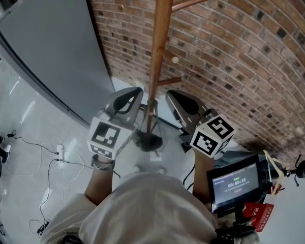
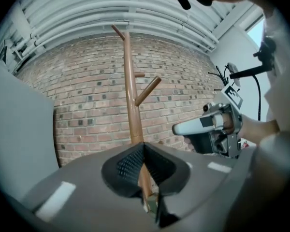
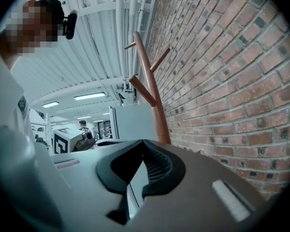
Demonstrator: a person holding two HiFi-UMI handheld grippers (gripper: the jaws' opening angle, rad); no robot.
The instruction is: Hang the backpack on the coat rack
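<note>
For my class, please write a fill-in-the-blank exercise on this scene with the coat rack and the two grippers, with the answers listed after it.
1. The coat rack stands in front of a wall built of ____.
2. The coat rack's pole and pegs are made of ____.
3. Seen in their own views, the left gripper and the right gripper both have their jaws ____.

Missing words: brick; wood; shut.

One wooden coat rack (image 1: 157, 44) stands at top centre of the head view, with three pegs (image 1: 189, 2) showing on it. Two grippers appear, the left gripper (image 2: 144, 145) and the right gripper (image 3: 142, 142), each bearing one marker cube (image 1: 108, 135). One lit screen (image 1: 235, 182) sits at lower right.
</note>
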